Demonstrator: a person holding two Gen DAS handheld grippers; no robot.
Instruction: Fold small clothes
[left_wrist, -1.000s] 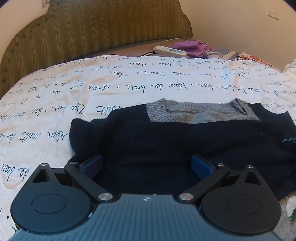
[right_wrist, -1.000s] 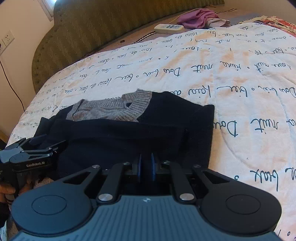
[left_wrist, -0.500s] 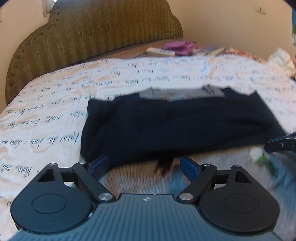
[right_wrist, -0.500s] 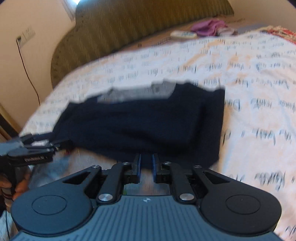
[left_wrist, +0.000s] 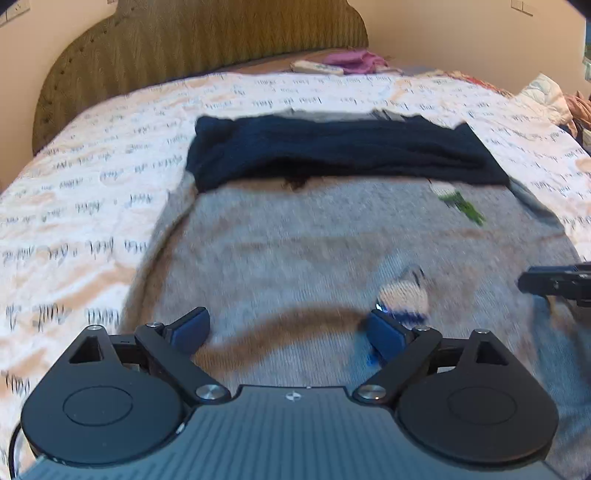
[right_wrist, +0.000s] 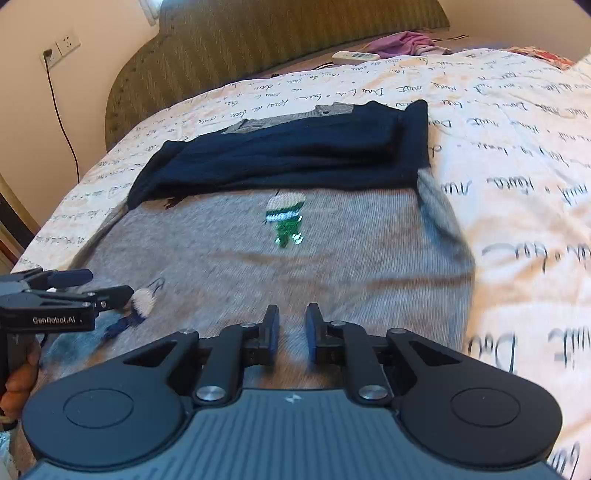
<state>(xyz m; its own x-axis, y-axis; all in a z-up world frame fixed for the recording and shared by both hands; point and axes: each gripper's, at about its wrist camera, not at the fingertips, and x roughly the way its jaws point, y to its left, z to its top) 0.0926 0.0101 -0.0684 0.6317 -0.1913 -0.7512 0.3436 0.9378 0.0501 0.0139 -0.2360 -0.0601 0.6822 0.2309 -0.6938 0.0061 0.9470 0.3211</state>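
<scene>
A small grey sweater (left_wrist: 314, 251) with dark navy sleeves (left_wrist: 340, 151) folded across its chest lies on the bed; it also shows in the right wrist view (right_wrist: 258, 258), sleeves (right_wrist: 295, 155) on top. Small knitted figures decorate it, one green (right_wrist: 286, 221). My left gripper (left_wrist: 288, 332) is open and empty over the sweater's lower part; it appears from the side in the right wrist view (right_wrist: 110, 293). My right gripper (right_wrist: 291, 332) is partly open and empty above the hem; its tip shows in the left wrist view (left_wrist: 554, 282).
The bed has a white quilt with script print (right_wrist: 517, 166) and an olive padded headboard (left_wrist: 203, 40). A remote control (right_wrist: 354, 56) and a purple cloth (right_wrist: 399, 42) lie near the headboard. A wall socket with a cord (right_wrist: 61, 48) is at the left.
Both grippers have pulled back toward the sweater's hem, showing its grey body. The right gripper's fingers have parted from nearly shut to partly open. The left stayed open.
</scene>
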